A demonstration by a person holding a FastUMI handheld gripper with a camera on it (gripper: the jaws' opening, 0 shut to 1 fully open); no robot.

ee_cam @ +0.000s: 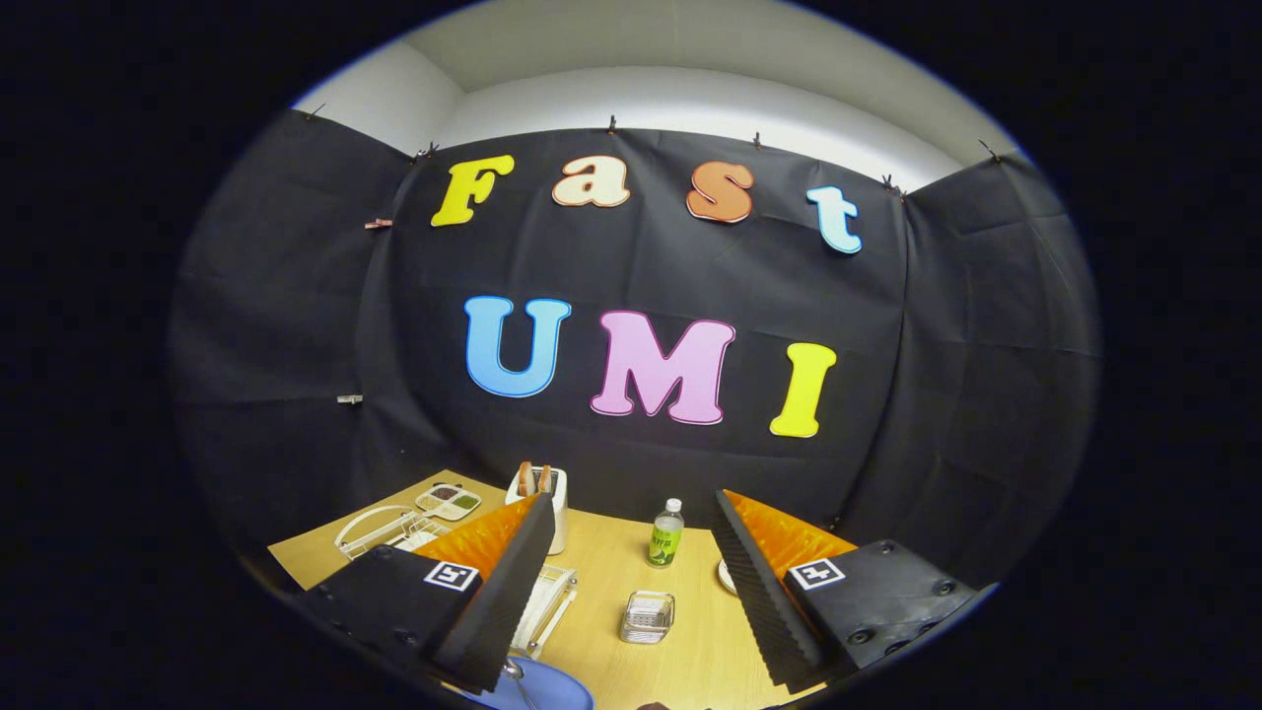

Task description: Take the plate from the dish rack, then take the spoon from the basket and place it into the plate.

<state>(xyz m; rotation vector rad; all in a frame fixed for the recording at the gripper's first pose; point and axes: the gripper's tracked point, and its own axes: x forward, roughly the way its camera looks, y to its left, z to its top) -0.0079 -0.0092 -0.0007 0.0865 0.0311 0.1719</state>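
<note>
The gripper [631,592] hangs with fingers wide apart over the desk [601,567]. Between them lie a small clear container [648,616] and, toward the far edge, a bottle [666,532]. A toaster [547,493] and wire rack [380,532] crowd the far left corner.

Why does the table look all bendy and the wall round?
In the gripper view, a fisheye lens bows the table edge and bulges the wall; light is even, bright above the cloth, with soft shadows; the bottle looks sharp; the open fingers loom big at the bottom.
</note>
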